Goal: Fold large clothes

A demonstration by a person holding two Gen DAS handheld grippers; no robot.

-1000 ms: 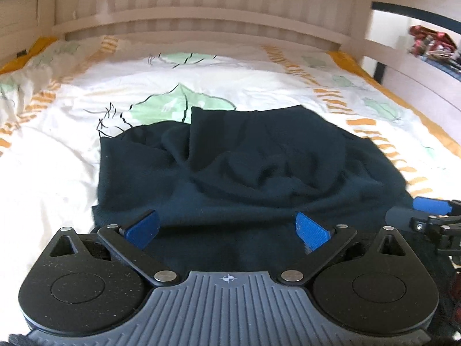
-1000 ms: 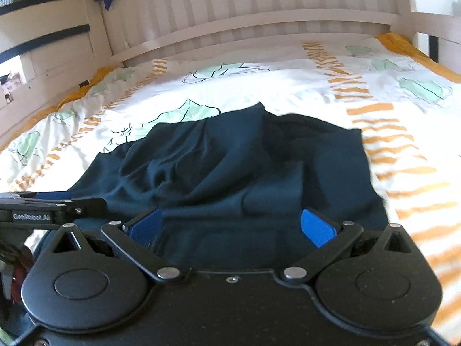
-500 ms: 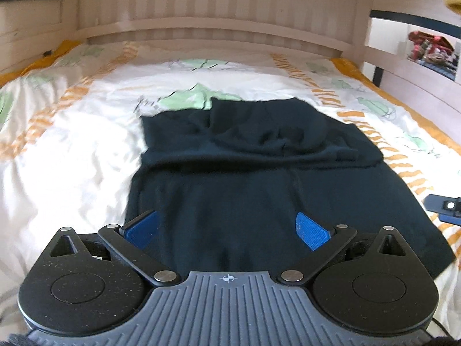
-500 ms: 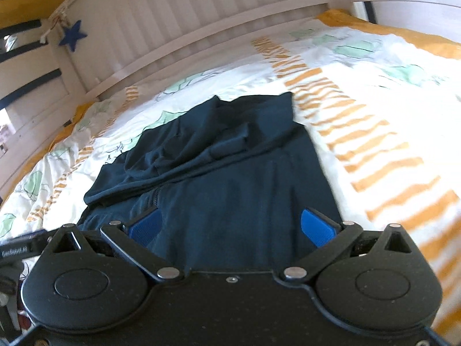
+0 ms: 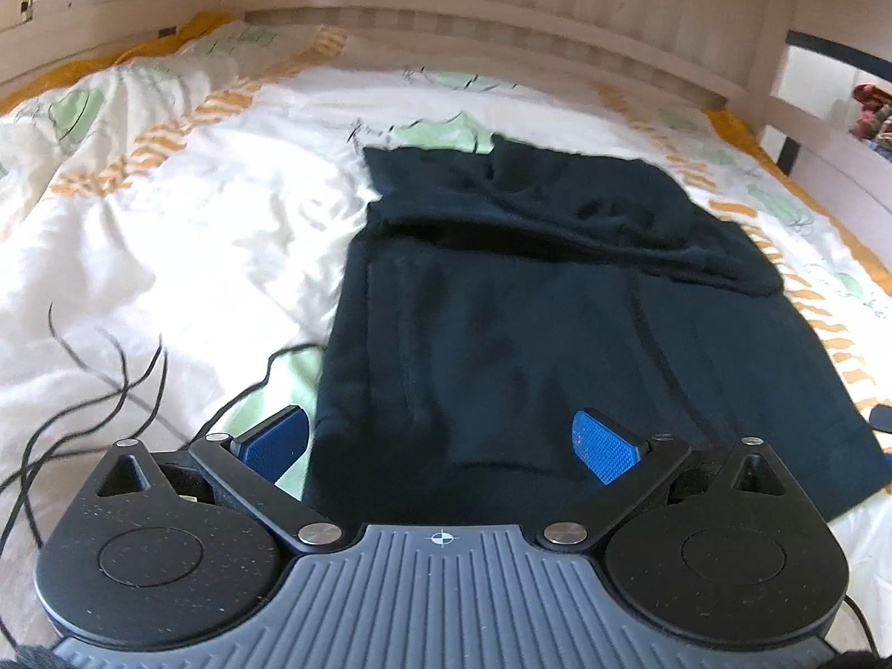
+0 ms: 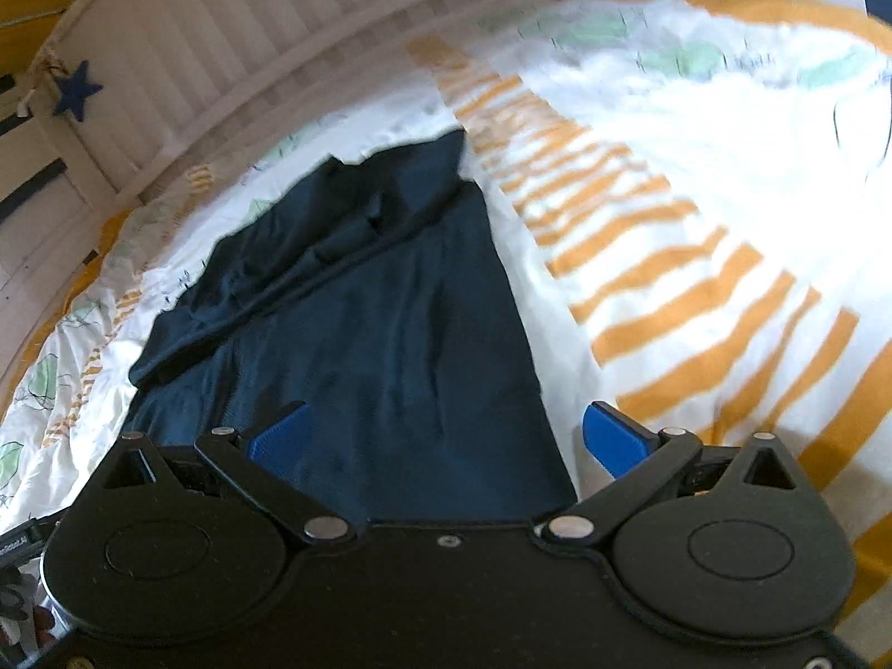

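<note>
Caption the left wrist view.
Open left gripper above a dark garment spread on a leaf-patterned duvet.

near hem: I can't see the closest edge of the dark garment (image 5: 502,345) in the left wrist view, it runs under the left gripper (image 5: 440,440) body.
right side: same deal, the right gripper (image 6: 446,440) housing covers the garment's near edge.
far half: bunched folds, too dark for me to tell the layers apart.
bedspread (image 6: 697,178): smeared and blown out beyond the right claw's right finger, print unreadable.
small dark thing (image 5: 881,418): right of the left claw, cut by the frame edge.
</note>
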